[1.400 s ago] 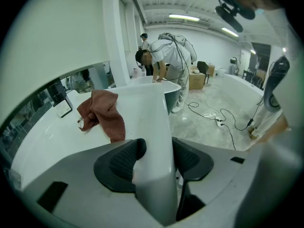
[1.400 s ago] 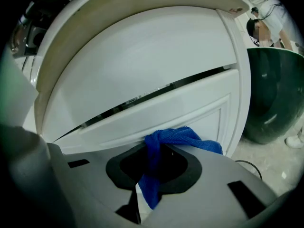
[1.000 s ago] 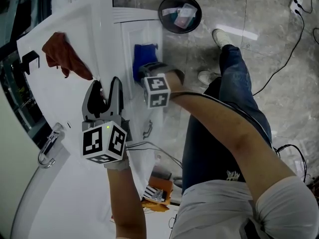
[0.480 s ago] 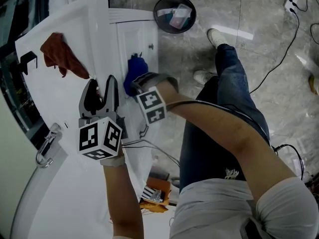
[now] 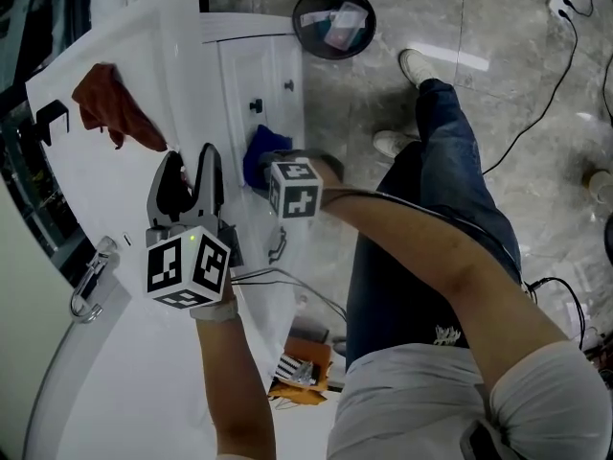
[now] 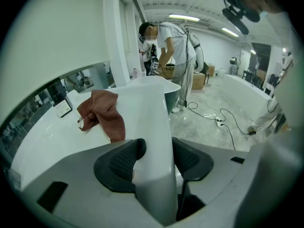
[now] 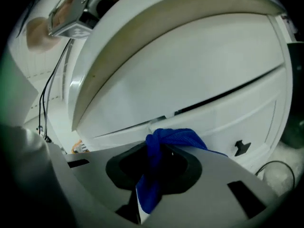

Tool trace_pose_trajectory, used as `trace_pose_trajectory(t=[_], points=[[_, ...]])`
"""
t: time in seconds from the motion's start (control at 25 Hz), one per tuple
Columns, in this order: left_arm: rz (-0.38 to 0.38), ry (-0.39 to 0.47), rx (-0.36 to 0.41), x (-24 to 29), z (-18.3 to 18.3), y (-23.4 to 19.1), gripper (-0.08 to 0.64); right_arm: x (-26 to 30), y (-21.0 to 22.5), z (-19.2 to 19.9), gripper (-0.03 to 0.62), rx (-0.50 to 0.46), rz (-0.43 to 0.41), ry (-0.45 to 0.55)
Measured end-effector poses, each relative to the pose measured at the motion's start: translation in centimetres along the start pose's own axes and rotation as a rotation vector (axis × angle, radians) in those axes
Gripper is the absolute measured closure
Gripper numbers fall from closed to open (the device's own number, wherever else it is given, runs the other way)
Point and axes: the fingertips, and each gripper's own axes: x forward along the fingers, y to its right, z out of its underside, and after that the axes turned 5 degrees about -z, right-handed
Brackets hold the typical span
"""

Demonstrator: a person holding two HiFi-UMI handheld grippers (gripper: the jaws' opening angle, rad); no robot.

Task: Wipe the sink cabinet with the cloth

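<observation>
The white sink cabinet (image 5: 263, 65) shows its door front (image 7: 199, 80) beside the countertop (image 5: 124, 56). Against that front a blue cloth (image 5: 257, 147) (image 7: 168, 137) is pressed, bunched between the jaws of my right gripper (image 5: 270, 166) (image 7: 156, 167), which is shut on it. My left gripper (image 5: 190, 158) (image 6: 154, 158) sits on the countertop's front edge (image 6: 152, 127), one pad on each side of the white rim and touching it.
A red-brown cloth (image 5: 110, 103) (image 6: 102, 113) lies on the countertop. Two dark knobs (image 5: 256, 104) and a door handle (image 5: 278, 247) stick out of the front. A faucet (image 5: 91, 281) stands near. A black bin (image 5: 333, 22), cables and an orange item (image 5: 302, 362) are on the floor.
My right gripper has slid the blue cloth along the cabinet front toward me, uncovering the two dark knobs. The left gripper has stayed on the countertop edge.
</observation>
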Motion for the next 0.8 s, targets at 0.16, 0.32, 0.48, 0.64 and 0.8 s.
trace_pose_trajectory(t=[0.16,0.32,0.48,0.64,0.8], points=[[0.0,0.0,0.002,0.0,-0.1,0.0,0.334,0.2,1.2,0.8,0.522,0.065,0.018,0.013],[-0.002,0.001,0.001,-0.1,-0.1,0.1,0.334,1.0,2.2,2.4,0.522,0.09,0.034,-0.015],[-0.002,0.003,0.002,-0.1,-0.2,0.1,0.334,1.8,3.6,4.3,0.522,0.117,0.055,-0.038],[-0.005,-0.002,0.005,-0.1,-0.1,0.1,0.334,2.8,4.8,6.2,0.522,0.152,0.063,-0.072],[-0.011,-0.009,0.011,-0.3,-0.1,0.1,0.334,3.4,6.5,7.9,0.522,0.188,0.075,-0.09]])
